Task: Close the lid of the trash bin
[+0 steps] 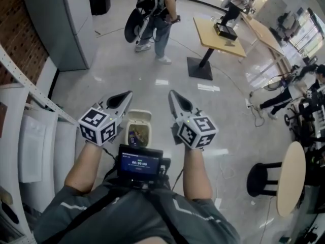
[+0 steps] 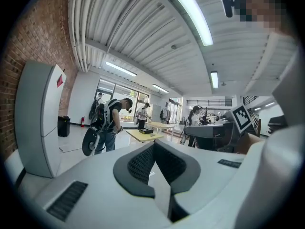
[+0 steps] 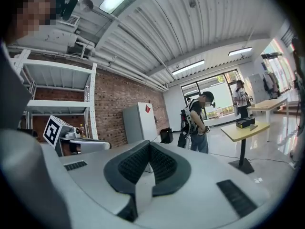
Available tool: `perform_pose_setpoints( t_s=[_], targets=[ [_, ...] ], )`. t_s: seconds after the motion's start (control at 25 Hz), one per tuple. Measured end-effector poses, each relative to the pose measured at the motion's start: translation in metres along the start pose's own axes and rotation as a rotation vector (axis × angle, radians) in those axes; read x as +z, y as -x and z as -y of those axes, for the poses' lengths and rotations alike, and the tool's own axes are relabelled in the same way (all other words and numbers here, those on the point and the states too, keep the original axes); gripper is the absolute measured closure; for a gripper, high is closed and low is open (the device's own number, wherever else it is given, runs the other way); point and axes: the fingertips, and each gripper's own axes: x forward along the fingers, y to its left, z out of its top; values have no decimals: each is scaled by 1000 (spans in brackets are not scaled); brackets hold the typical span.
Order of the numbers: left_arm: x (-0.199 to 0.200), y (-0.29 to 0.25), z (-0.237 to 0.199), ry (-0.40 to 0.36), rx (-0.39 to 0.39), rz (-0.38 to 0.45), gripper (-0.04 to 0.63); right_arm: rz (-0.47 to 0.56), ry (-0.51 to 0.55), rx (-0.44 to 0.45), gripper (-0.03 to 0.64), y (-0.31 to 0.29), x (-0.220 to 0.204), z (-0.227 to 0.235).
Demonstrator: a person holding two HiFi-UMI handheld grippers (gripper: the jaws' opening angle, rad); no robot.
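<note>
Holding your left gripper (image 1: 126, 94) and right gripper (image 1: 173, 93) empty with fingers pressed together, you have the open cream plastic trash bin (image 1: 128, 131) midway between them, below.

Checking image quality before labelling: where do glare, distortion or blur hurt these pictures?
Head view: bright glare washes the floor at right, yet the open trash bin reads clearly. Left gripper view: strong fisheye bend, dark corners, ceiling light blown out. Right gripper view: same bend, brick wall sharp.
</note>
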Motion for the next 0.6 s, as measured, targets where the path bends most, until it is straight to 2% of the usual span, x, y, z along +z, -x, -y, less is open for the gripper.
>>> perform_pose_setpoints(
  t_s=[0.2,0.36,0.6],
  targets=[
    [-7,-1,-42,11,-42,-11,591,17,8,-30,606,-36,-6,-10],
    [-10,-8,-69,24,-77,-13,591,-11,-8,-76,606,-68,-19,-4],
    [-50,-21,-103,100,-40,-83,591,-98,-50,-113,606,-96,-64,9]
  ],
)
